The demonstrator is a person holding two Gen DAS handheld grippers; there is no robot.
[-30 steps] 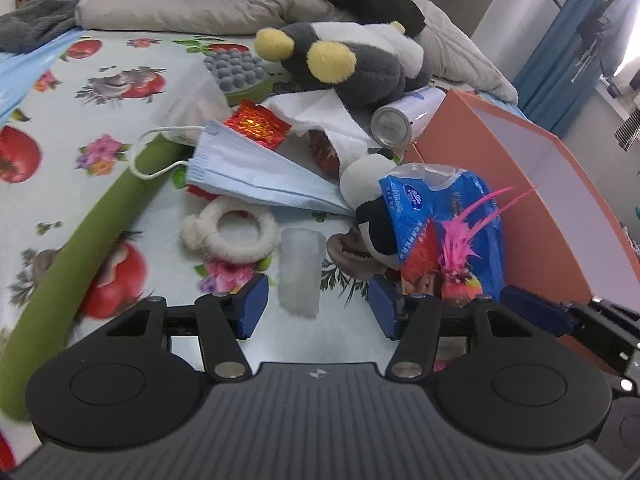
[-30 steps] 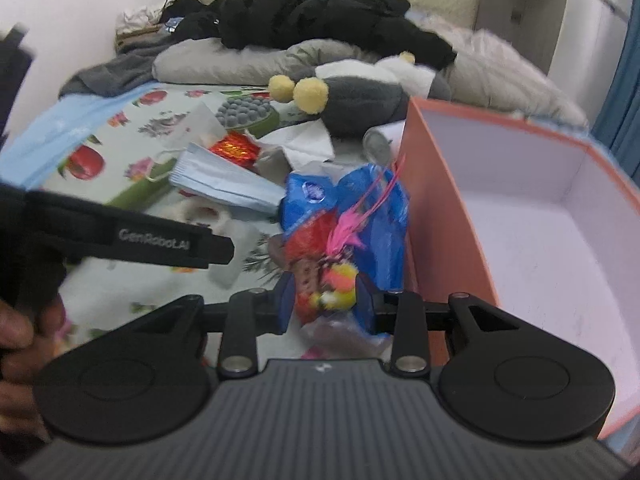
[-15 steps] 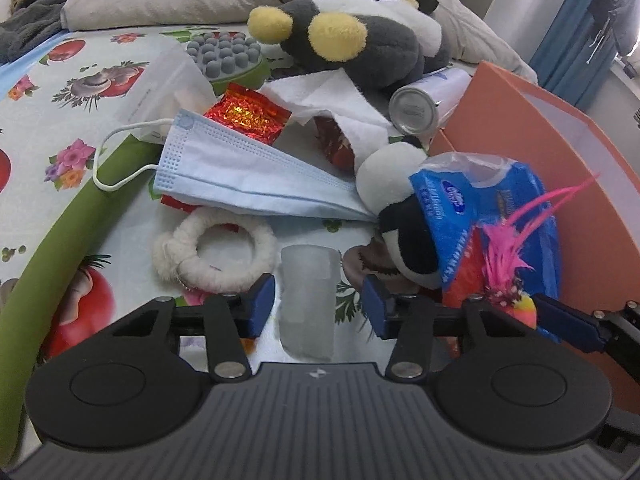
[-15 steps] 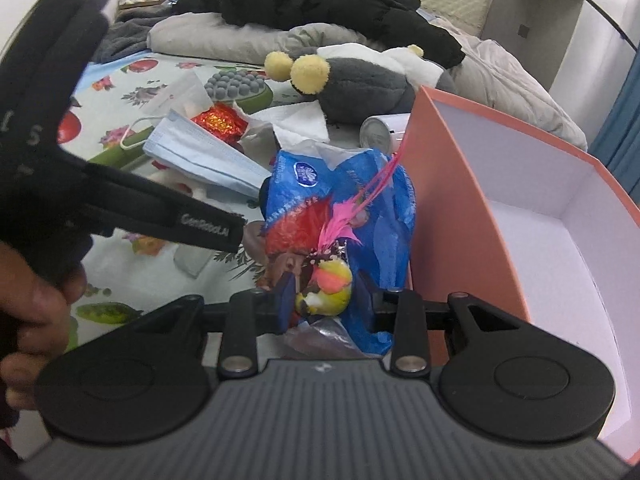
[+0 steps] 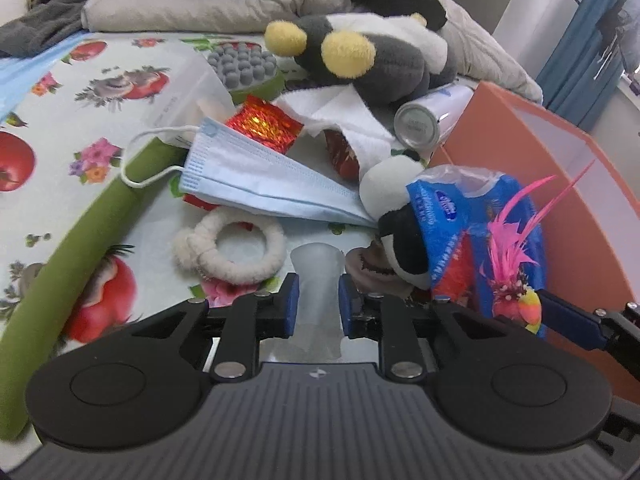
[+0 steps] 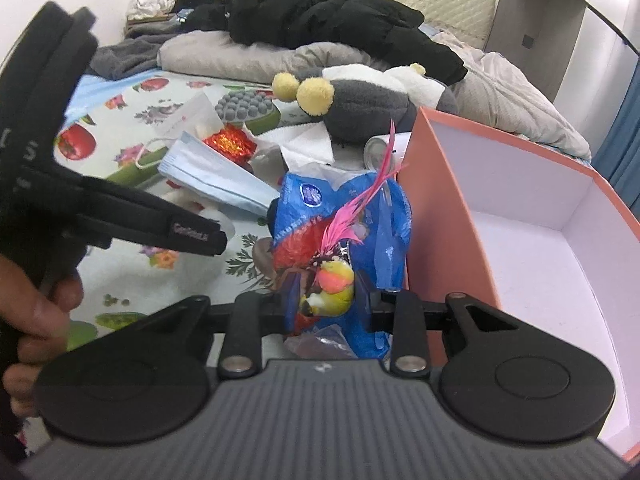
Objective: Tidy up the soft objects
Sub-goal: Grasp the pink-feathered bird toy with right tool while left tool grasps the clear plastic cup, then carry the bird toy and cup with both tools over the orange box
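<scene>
Soft objects point(image 5: 256, 176) on fruit-print bedsheet point(image 5: 80, 92)

Left claw point(image 5: 318, 304): held low and level, pointing forward. Blue pads point(image 5: 289, 300) drawn close together, pressing both sides of a translucent soft piece point(image 5: 318, 280) caught between them.

Right claw point(image 6: 326, 300): pointing forward at similar height, raised somewhat. Its fingers are closed in on a small toy bird point(image 6: 330, 284), gripped between them. In the left wrist view one blue finger point(image 5: 572, 320) of this claw enters from the right edge, just beside the left claw.

Left hand point(image 6: 38, 320): bare skin, fingers wrapped round the black handle of its tool, seen at the left edge of the right wrist view.
</scene>
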